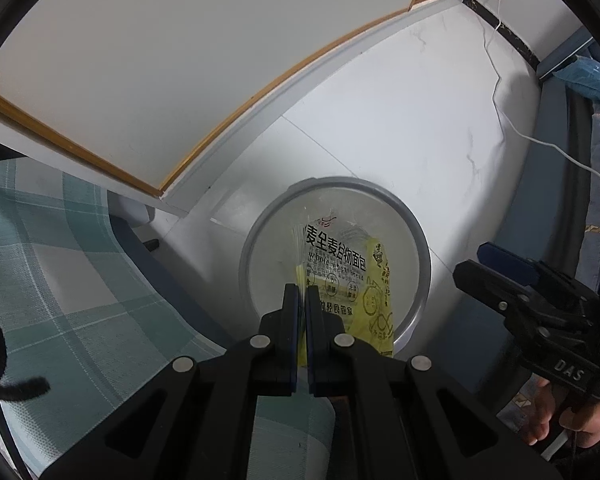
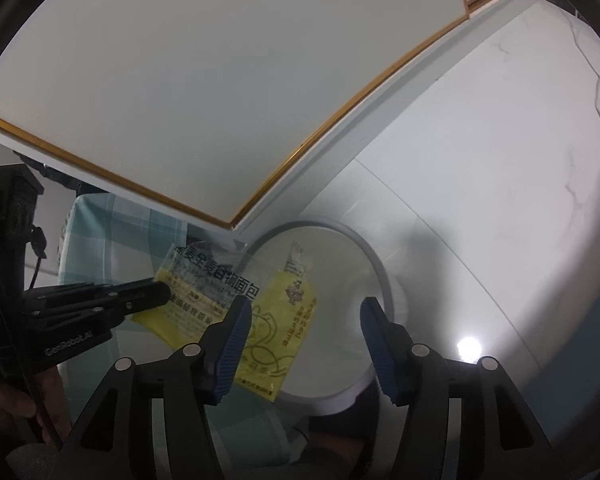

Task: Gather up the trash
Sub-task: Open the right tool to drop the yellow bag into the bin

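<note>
A yellow and clear bread wrapper (image 1: 340, 264) with black print hangs over the mouth of a round grey-rimmed trash bin (image 1: 420, 248) on the floor. My left gripper (image 1: 302, 292) points down and is shut on the wrapper's near edge. In the right wrist view the wrapper (image 2: 288, 320) droops across the bin's rim (image 2: 376, 268), and the left gripper (image 2: 162, 292) grips it from the left. My right gripper (image 2: 304, 308) hovers above the bin with its blue pads apart and nothing pressed between them. It also shows at the right of the left wrist view (image 1: 476, 264).
A white cabinet door with gold trim (image 1: 140, 80) stands behind the bin. A green plaid bedsheet (image 1: 60, 264) lies to the left. A white cable (image 1: 500, 112) runs across the pale tiled floor (image 1: 420, 120). Blue-grey bedding (image 1: 596, 80) is at the right edge.
</note>
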